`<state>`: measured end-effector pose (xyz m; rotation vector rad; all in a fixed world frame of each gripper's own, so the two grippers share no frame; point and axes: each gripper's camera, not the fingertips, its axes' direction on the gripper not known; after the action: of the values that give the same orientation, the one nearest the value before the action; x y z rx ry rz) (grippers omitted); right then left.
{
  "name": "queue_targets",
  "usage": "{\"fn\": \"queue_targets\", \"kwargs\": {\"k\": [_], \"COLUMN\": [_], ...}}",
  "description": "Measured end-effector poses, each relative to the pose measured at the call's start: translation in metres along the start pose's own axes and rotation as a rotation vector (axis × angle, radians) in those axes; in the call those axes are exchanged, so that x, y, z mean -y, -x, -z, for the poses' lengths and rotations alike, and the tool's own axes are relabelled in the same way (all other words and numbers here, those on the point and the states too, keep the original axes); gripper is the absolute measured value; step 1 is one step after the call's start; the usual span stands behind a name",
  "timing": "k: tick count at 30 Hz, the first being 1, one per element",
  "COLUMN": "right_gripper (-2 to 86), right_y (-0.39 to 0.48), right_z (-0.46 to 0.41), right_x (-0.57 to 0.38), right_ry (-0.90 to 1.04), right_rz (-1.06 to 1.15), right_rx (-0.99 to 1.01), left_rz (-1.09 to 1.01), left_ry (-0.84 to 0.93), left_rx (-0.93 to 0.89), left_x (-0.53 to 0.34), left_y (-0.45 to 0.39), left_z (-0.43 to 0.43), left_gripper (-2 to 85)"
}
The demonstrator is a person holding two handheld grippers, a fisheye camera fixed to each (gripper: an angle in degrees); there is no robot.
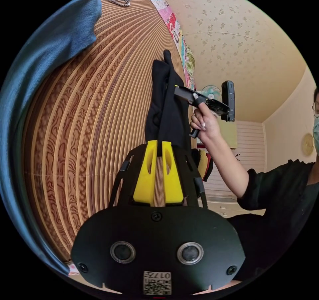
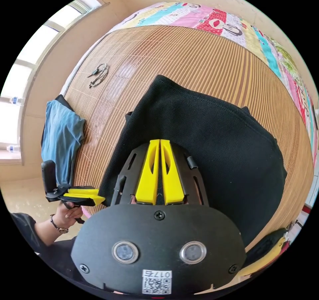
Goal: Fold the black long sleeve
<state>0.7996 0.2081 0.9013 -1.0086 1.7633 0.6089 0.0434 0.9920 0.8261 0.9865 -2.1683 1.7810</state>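
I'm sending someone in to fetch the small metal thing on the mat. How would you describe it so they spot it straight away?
Start at the woven bamboo mat covering the bed. Go toward the window side, past the folded blue garment at the mat's edge. There lies a small bunch of keys on a chain, alone on bare mat: the one metallic, glinting item, while everything near it is cloth.

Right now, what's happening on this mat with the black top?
A person is folding a black long sleeve on a woven mat, with a hand-held gripper in each hand. The left hand-held gripper and the right hand-held gripper each pinch an edge of the garment. A blue garment and a chain with keys lie farther off on the mat.
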Motion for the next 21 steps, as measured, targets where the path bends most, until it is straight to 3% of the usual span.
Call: {"fn": "queue_targets", "kwargs": {"k": [4,6,8,14,21], "right_gripper": [0.7,1.0,1.6,7.8,17.7], "right_y": [0.015,0.023,0.033,0.089,0.148], "right_z": [0.008,0.017,0.028,0.030,0.021], "right_x": [0.033,0.039,0.048,0.072,0.124], "right_ry": [0.042,0.026,0.035,0.142,0.283], "right_rz": [-0.041,-0.060,-0.103,-0.113,-0.023], "right_rx": [0.060,0.078,0.107,0.044,0.023], "left_rz": [0.013,0.059,0.045,0.114,-0.030], "left_ry": [-0.028,-0.045,-0.013,0.013,-0.019], "left_rx": [-0.038,-0.059,-0.090,-0.118,-0.058], "left_x": [0.000,-0.003,-0.004,-0.003,-0.015], "left_y": [0.010,0.021,0.026,0.041,0.012], "left_z": [0.000,0.001,-0.006,-0.038,-0.042], "left_gripper": [5.9,13.2,14.6,10.2,6.0]}}
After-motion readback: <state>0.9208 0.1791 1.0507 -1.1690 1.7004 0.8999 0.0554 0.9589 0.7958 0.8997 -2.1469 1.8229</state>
